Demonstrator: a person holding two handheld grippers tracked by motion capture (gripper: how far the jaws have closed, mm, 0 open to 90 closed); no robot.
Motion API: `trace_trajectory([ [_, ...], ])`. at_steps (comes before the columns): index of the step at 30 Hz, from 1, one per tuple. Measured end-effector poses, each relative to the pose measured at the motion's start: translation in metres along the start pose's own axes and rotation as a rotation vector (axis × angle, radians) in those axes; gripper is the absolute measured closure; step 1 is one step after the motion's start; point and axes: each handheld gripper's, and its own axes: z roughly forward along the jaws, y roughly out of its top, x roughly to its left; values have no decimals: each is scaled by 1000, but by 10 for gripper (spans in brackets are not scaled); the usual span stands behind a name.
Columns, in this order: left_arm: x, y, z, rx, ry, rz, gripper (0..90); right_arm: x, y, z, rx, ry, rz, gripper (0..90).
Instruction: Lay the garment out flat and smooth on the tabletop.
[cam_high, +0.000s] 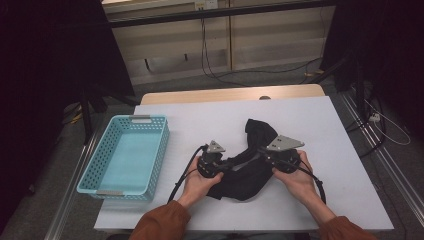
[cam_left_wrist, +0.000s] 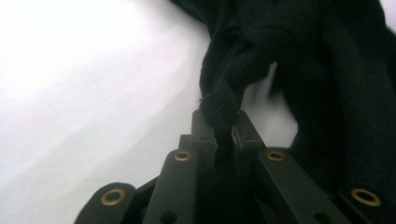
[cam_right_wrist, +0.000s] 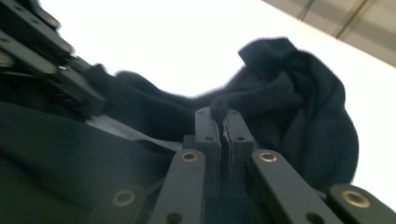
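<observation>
A crumpled black cloth (cam_high: 252, 160) lies on the white table top (cam_high: 200, 115), stretched between my two grippers. My left gripper (cam_high: 226, 165) holds its left part: in the left gripper view the jaws stand close together with a bunched fold of the black cloth (cam_left_wrist: 219, 109) pinched at the left gripper (cam_left_wrist: 219, 122) tips. My right gripper (cam_high: 264, 156) grips the right part: in the right gripper view a tuft of the black cloth (cam_right_wrist: 299, 93) sticks out between the nearly touching jaws of the right gripper (cam_right_wrist: 223, 115). The other gripper (cam_right_wrist: 51, 60) appears at upper left there.
A light blue perforated basket (cam_high: 125, 155) stands on the table's left side with nothing in it. Beyond the table's wooden far edge (cam_high: 230, 93) are floor cables and dark stands. The person's orange sleeves (cam_high: 160, 222) enter from the bottom.
</observation>
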Motion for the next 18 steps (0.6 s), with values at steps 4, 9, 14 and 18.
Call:
trace_trajectory([
  [4,6,4,-11,-37,33,-14,838,1,3,-6,-28,15,18,868],
  [9,18,9,-27,-97,56,-55,840,10,9,-17,-59,54,-5,869],
  [14,28,13,-44,-154,77,-87,841,22,8,-29,-74,95,-23,869],
  [18,33,16,-54,-197,82,-107,841,32,0,-33,-53,128,-52,869],
])
